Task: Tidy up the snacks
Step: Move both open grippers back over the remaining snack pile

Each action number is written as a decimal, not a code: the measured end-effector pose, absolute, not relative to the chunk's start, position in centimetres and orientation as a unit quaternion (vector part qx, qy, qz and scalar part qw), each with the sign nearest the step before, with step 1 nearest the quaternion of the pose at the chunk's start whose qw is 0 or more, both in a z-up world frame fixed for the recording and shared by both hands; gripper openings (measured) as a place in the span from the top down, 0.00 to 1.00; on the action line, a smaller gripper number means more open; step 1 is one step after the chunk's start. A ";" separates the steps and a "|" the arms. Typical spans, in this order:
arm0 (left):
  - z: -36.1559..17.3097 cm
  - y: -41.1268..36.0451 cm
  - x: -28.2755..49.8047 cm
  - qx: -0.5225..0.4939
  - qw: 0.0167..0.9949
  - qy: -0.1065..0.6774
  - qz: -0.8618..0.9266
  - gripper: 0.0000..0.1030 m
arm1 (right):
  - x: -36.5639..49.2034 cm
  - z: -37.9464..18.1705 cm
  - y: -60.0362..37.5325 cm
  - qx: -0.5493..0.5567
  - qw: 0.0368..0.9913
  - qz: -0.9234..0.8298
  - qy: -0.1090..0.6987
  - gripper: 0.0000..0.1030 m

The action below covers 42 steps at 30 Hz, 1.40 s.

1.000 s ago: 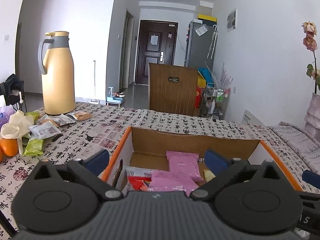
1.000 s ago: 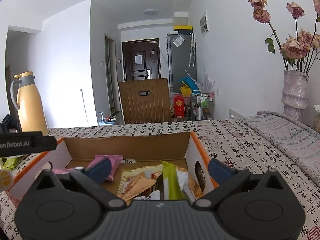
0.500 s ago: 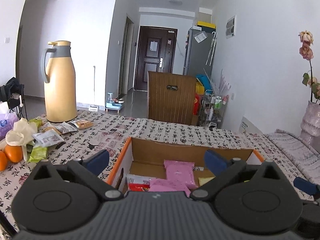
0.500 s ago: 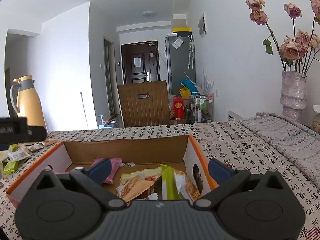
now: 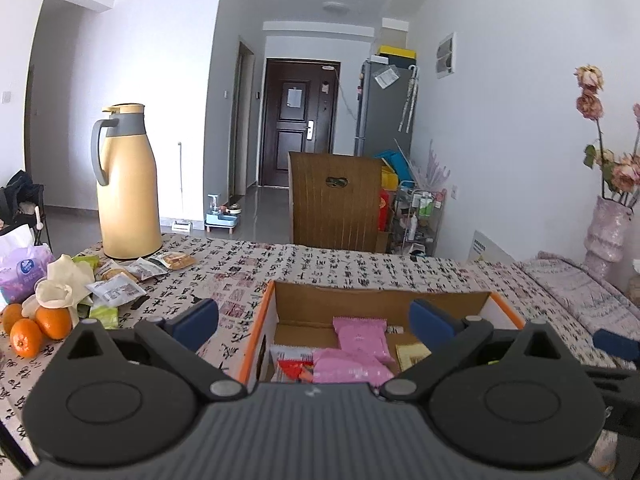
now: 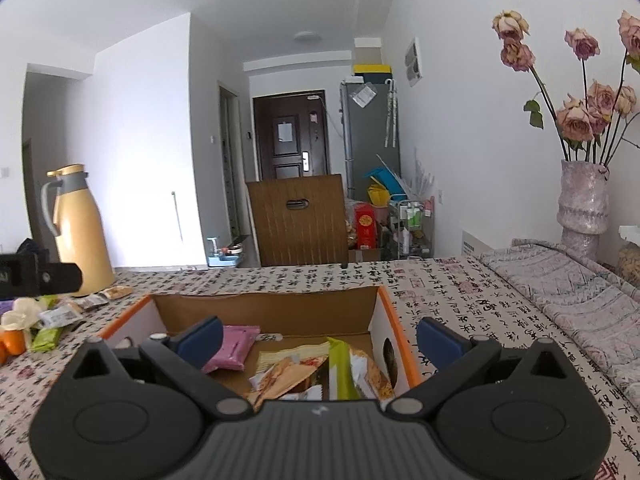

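Since the earlier frames both grippers have been drawn back and raised, so that the cardboard box (image 5: pixel 376 304) is seen lower and smaller in each view and more of the tabletop (image 5: pixel 320 264) is shown. The left gripper (image 5: pixel 314 322) is held with its jaws spread wide and nothing between them; the right gripper (image 6: pixel 318 338) is likewise held with jaws spread and empty. In the left wrist view, pink snack packets (image 5: pixel 360 336) and a red-and-white packet (image 5: pixel 292 362) are seen inside the box at lower centre. In the right wrist view, a green-edged packet (image 6: pixel 340 368) and an orange biscuit packet (image 6: pixel 280 376) lie in the box's right part. Loose snack packets (image 5: pixel 120 288) remain on the tabletop at the left edge, beside oranges (image 5: pixel 36 324) and a yellow thermos jug (image 5: pixel 126 184).
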<state>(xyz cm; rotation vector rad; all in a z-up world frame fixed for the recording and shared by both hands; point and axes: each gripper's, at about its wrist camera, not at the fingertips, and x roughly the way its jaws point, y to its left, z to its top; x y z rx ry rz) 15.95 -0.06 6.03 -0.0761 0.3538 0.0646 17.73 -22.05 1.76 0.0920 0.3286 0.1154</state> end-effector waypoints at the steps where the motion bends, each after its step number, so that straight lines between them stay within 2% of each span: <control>1: 5.9 0.0 15.5 -0.034 0.983 0.177 0.030 0.00 | 17.3 1.9 -22.1 0.044 0.984 0.061 0.163 0.00; 13: 2.5 1.4 11.1 0.006 0.976 0.219 0.014 0.00 | 11.9 0.5 -21.2 0.010 0.977 0.096 0.188 0.00; 22: -1.3 3.1 10.1 -0.018 0.964 0.266 0.016 0.00 | 10.1 -2.7 -21.0 0.001 0.965 0.095 0.246 0.00; 42: -3.3 3.0 10.4 -0.021 0.965 0.260 0.021 0.00 | 9.7 -4.5 -21.1 0.004 0.958 0.072 0.276 0.00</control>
